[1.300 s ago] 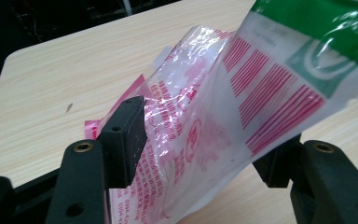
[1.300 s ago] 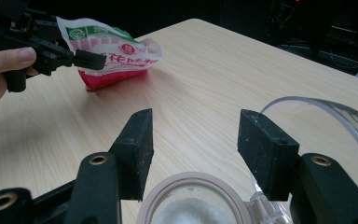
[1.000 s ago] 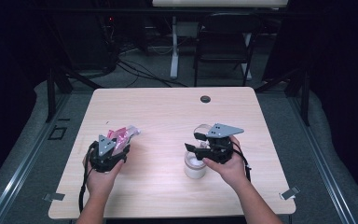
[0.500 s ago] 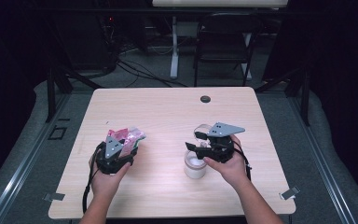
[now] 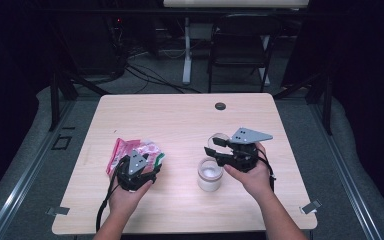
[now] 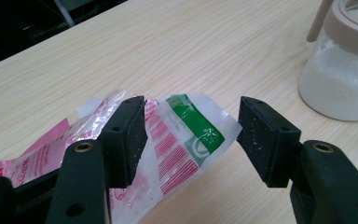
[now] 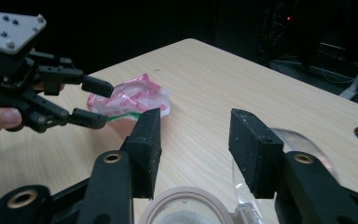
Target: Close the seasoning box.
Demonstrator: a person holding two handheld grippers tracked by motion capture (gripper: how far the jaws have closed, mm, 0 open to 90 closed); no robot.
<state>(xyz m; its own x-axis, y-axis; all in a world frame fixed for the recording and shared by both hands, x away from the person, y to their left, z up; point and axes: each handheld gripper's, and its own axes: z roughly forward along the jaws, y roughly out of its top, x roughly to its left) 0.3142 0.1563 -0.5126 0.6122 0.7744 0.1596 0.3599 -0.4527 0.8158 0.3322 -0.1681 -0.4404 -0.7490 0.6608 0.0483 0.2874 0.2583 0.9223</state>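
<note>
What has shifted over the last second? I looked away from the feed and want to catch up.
The left gripper carried the pink and green packet toward the jar. The right gripper, above the jar, has just been closing its jaws, nothing gripped between them. Jar and right hand stayed put.

1. The jar (image 6: pixel 342 70), upper right of the left gripper view, is cut off by the top and right edges.
2. The plastic packet (image 6: pixel 177 140) has print too blurred to read.
3. The jar's rim (image 7: pixel 191 205) is cut off by the right gripper view's bottom edge.
</note>
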